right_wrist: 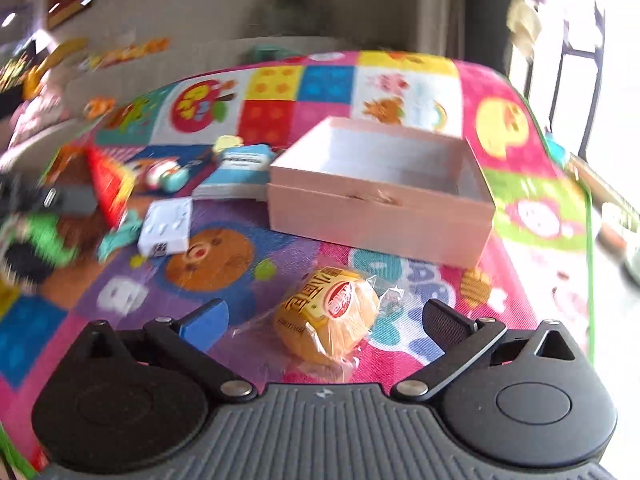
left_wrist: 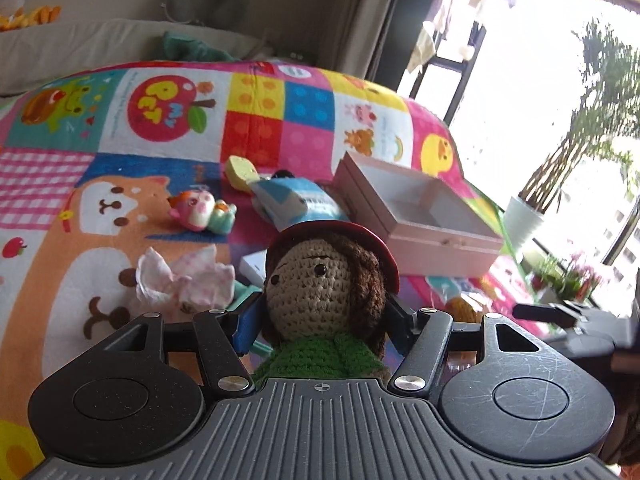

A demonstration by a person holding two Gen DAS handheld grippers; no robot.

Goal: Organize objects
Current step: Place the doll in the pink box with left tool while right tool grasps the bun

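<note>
My left gripper [left_wrist: 322,316] is shut on a crocheted doll [left_wrist: 320,292] with brown hair, a red hat and a green top, held above the colourful play mat [left_wrist: 120,208]. My right gripper [right_wrist: 326,314] is open, low over the mat, with a wrapped yellow bun [right_wrist: 326,314] lying between its fingers, untouched. An open pink box [right_wrist: 376,196] stands just beyond it; it also shows in the left wrist view [left_wrist: 416,216] and looks empty.
On the mat lie a small pink-and-teal plush [left_wrist: 200,210], a crumpled pink cloth [left_wrist: 182,276], a blue-and-white carton [left_wrist: 296,200], a yellow block [left_wrist: 240,172] and a white cube [right_wrist: 166,226]. A bright window with potted plants [left_wrist: 560,184] is on the right.
</note>
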